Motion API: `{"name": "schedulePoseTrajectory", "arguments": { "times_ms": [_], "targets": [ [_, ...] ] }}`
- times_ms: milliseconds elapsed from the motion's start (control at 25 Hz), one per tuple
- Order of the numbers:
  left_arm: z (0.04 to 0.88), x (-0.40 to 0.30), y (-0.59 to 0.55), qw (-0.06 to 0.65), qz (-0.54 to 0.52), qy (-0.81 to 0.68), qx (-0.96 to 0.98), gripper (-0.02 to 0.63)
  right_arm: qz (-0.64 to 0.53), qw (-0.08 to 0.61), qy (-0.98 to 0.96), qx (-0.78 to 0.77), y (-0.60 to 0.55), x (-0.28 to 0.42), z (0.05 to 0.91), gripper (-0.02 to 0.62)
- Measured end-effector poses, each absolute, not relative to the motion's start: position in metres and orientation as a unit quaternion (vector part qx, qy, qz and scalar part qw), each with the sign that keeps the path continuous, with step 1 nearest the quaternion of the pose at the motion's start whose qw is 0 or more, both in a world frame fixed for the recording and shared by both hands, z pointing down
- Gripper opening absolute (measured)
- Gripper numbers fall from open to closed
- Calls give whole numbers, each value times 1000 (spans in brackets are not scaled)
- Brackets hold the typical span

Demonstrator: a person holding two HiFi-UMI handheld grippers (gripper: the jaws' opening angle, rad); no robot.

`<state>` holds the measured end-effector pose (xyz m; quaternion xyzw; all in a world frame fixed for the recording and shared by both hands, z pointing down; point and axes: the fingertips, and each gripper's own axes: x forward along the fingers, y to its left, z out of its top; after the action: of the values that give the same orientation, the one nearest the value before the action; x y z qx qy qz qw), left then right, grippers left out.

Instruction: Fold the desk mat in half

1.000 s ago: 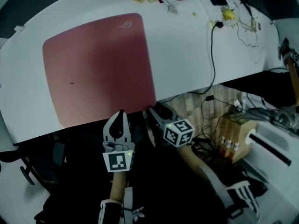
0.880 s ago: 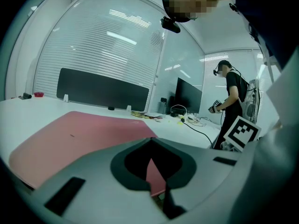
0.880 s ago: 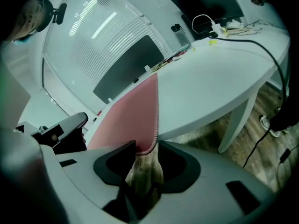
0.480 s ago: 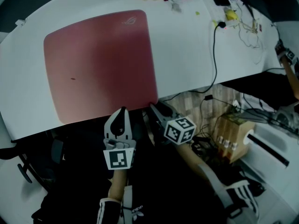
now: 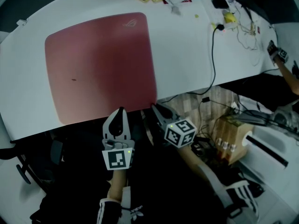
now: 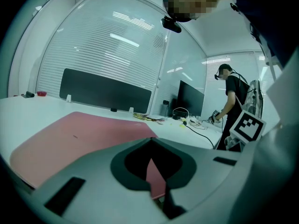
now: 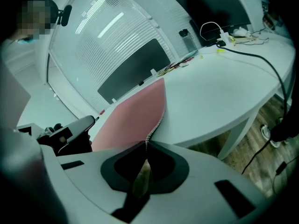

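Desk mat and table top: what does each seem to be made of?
Desk mat: likely a fabric-faced soft mat, matte pink; no glare, and a stitched edge shows in the right gripper view.
Table top: probably laminate or painted board, smooth white with a faint sheen; core not visible.

One desk mat (image 5: pixel 100 64), two tongs (image 5: pixel 121 111) (image 5: pixel 154 107), one table (image 5: pixel 187 55)

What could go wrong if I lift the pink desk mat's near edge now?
The right tool, whose jaws have just been closing, pinches only the very corner of the pink rectangular desk mat; it may slip out. The left tool grips the near edge close by, so the mat's left side may sag and fold crooked.
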<state>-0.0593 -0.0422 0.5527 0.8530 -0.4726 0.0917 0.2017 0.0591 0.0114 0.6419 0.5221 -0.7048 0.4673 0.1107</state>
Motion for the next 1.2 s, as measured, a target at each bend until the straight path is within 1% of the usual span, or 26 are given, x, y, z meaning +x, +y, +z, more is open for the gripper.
{"name": "schedulePoseTrajectory", "arguments": {
  "times_ms": [400,960,1200],
  "targets": [
    [540,-72,-57,188,81,-500,841,2,428,130,-747,491,0,44,619,14],
    [508,-110,-67,162,64,-578,797,2,395,104,-822,397,-55,-5,582,14],
    [491,-125,-70,147,52,-618,771,2,376,106,-852,349,-76,-26,569,14]
  ]
}}
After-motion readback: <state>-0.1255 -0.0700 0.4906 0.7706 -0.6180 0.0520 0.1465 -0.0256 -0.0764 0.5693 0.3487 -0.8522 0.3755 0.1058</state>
